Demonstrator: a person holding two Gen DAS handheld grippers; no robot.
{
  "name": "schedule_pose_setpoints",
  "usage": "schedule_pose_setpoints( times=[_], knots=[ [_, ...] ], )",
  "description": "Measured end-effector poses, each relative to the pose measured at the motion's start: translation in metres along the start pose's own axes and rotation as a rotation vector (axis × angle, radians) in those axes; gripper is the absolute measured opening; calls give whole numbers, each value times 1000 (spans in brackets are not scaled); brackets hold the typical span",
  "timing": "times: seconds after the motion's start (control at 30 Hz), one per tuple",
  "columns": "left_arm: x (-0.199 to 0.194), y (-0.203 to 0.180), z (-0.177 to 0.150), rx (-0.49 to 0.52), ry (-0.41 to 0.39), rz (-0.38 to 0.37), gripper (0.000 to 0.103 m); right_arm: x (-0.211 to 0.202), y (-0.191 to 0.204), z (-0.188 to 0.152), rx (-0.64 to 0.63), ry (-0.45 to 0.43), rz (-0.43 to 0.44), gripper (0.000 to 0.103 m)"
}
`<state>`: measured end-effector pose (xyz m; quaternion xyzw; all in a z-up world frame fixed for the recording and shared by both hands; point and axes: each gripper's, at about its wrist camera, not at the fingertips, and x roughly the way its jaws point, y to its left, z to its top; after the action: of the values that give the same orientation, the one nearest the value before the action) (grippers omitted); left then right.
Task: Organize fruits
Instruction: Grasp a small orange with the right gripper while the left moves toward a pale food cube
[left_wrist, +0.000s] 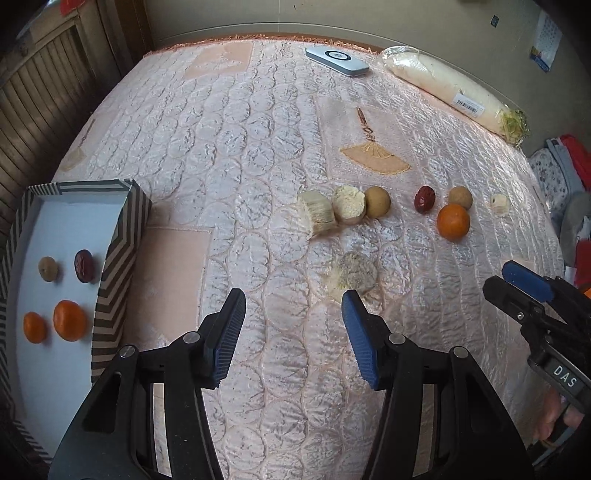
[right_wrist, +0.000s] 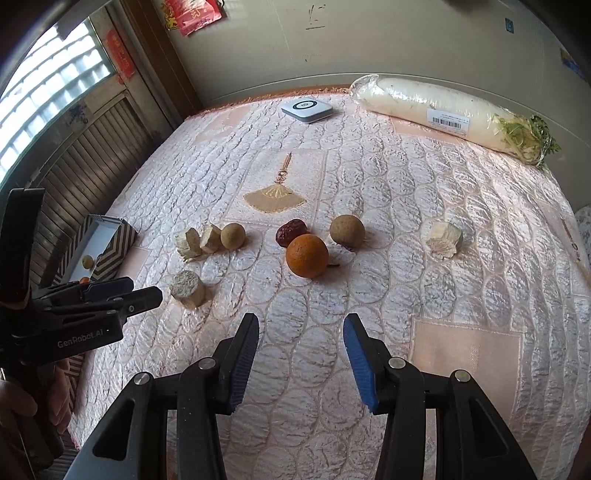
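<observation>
A striped box at the left holds two oranges, a red date and a tan longan. On the pink quilted cloth lie an orange, a red date, two tan longans and several pale cut chunks. My left gripper is open and empty above the cloth, just short of one chunk. My right gripper is open and empty, nearer than the orange.
A wrapped white radish and a white flat device lie at the far edge of the cloth. A wooden slatted wall stands to the left. Folded clothes lie off the right edge.
</observation>
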<state>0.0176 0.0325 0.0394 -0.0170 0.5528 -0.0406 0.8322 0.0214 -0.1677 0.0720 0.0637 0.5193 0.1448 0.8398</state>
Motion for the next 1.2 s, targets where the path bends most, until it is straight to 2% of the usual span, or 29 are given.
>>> schedule_pose_setpoints(
  times=[0.1, 0.27, 0.77, 0.8, 0.83, 0.97, 1.2],
  knots=[
    [-1, -7, 0, 10, -4, -39, 54, 3, 0, 1, -5, 8, -2, 46],
    [9, -22, 5, 36, 17, -58, 54, 5, -1, 3, -9, 9, -3, 46],
    [26, -31, 10, 57, 39, -28, 55, 49, -5, 38, -36, 22, 17, 46],
    [27, -31, 10, 57, 40, -26, 55, 52, -5, 40, -44, 24, 14, 43],
    [28, -31, 10, 56, 42, -26, 55, 55, -5, 41, -48, 24, 11, 31],
    [31, -28, 9, 53, 35, -40, 54, 55, -5, 40, -57, 24, 17, 31],
    [26, -23, 5, 53, 24, -81, 29, 36, -3, 28, -47, 3, 23, 31]
  ],
)
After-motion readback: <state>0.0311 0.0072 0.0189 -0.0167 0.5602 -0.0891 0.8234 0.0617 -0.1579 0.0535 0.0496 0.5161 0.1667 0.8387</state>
